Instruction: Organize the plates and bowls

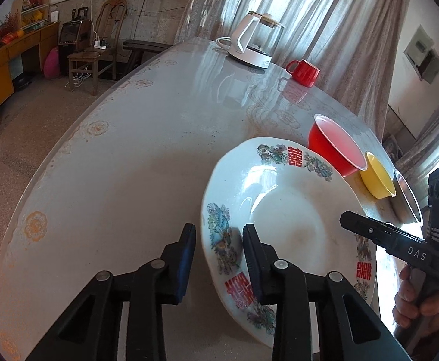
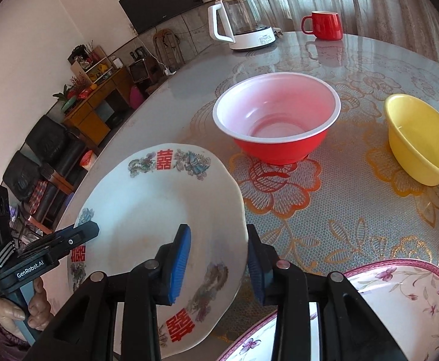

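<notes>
A white plate with red characters and dragon prints is held tilted above the table; it also shows in the right wrist view. My left gripper is open, its jaws straddling the plate's left rim. My right gripper is open, its jaws straddling the plate's right rim. A red bowl and a yellow bowl stand on the table beyond the plate. A pink-rimmed floral plate lies under my right gripper. A steel bowl sits beside the yellow bowl.
A white electric kettle and a red mug stand at the far side of the round table. The table has a flowered cover. Chairs and a cabinet stand on the floor to the left.
</notes>
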Tool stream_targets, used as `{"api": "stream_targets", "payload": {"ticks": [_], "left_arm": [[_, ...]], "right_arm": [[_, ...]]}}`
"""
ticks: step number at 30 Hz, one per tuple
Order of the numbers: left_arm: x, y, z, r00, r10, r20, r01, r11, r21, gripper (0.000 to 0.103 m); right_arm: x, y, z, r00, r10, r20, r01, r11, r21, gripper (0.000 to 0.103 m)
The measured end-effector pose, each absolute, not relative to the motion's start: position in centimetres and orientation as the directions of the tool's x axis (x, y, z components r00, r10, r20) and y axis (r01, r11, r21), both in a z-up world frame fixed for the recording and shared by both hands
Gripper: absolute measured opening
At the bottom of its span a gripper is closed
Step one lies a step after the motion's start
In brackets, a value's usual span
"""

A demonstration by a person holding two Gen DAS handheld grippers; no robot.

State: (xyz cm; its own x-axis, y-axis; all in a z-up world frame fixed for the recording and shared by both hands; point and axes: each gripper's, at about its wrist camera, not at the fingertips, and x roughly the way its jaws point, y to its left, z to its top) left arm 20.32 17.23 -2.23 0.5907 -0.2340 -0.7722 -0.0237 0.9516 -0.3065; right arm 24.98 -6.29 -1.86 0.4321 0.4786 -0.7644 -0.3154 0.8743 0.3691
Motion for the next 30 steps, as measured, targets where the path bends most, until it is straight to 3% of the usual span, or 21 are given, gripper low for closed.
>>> {"api": "stream_targets", "payload": {"ticks": [8,14,20,30], "left_arm": [[20.8,17.2,-2.6,0.573,-0.276,-0.772,0.019,0.946,-0.324,0.026],[21.5,17.1,-2.6,0.569,-0.266,-0.778,-0.013,0.943,-0.331,0.026],[20.5,15.7,-2.4,0.573,-0.234,-0.786,0.023,0.963,-0.269,0.028],[21.3,16.0,-2.5,0.552,-0.258,-0.793,0.028,0.956,-0.292,0.029]], "right_arm": [[25.2,-6.0,-2.1,0.401,0.471,-0.786,-0.361,0.870,0.337,0.037],[25.2,-5.4,-2.2,0.389,0.456,-0.801,-0.367,0.874,0.320,0.041],[25.2,-5.5,-2.2,0.386,0.434,-0.814,-0.384,0.878,0.286,0.042],[25.1,-5.6,-2.2,0.383,0.433,-0.816,-0.390,0.877,0.282,0.042]]}}
